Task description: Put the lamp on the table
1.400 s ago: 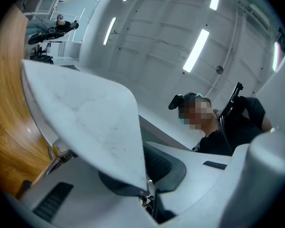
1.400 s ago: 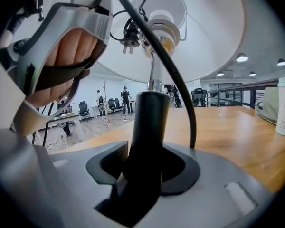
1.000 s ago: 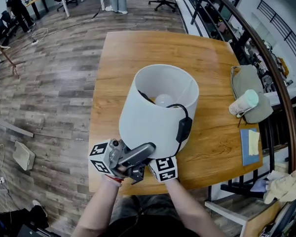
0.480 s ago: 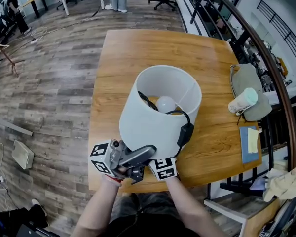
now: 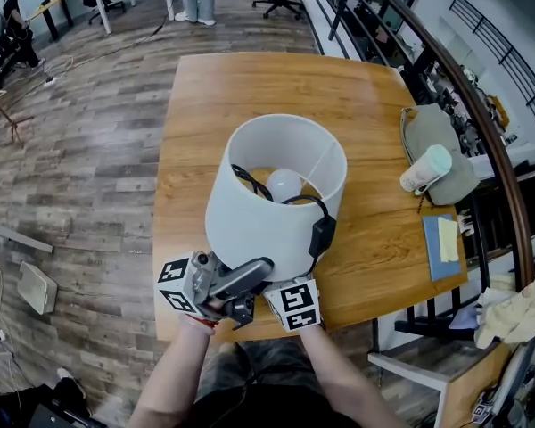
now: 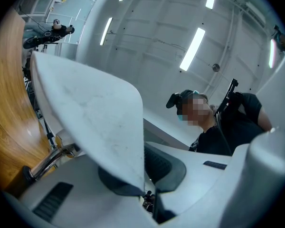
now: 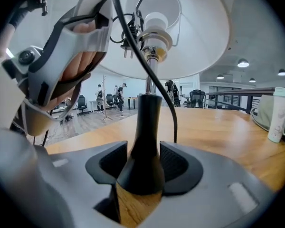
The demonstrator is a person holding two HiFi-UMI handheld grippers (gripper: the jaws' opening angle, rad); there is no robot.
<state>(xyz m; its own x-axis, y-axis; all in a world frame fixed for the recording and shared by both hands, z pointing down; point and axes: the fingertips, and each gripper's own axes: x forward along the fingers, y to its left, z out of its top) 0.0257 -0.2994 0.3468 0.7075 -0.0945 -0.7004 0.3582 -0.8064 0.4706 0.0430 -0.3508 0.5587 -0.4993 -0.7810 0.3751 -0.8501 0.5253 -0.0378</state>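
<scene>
A lamp (image 5: 269, 205) with a white shade (image 5: 241, 226) stands upright on a wooden table (image 5: 250, 87), by the near edge and roughly midway along it. You are looking straight down into the shade at the bulb (image 5: 283, 184). A black cord (image 5: 322, 234) with an inline switch is draped over the shade's near rim, likely looped there so it does not drag.

Your left gripper (image 6: 145, 175) is clamped on the shade's lower rim, with the thin white wall pinched between its pads. That grip looks like a steadying hold, keeping the top-heavy shade from tipping.

Your right gripper (image 7: 145, 163) is low at the table, its jaws spread wide on either side of the black base (image 7: 143, 127). The narrow neck rises between the pads with a sliver of space on each side, so they do not appear to press on it. Wood grain shows directly under the flared foot, so the base seems to rest on the table and carry its own weight.

Well apart, at the right edge, a white cup (image 5: 425, 169) lies on a grey bag (image 5: 441, 136). A blue book (image 5: 444, 246) sits nearer the near right corner. None of them crowd the lamp.

The task looks almost done. What remains is letting go of the shade and backing both grippers away without catching the cord.
</scene>
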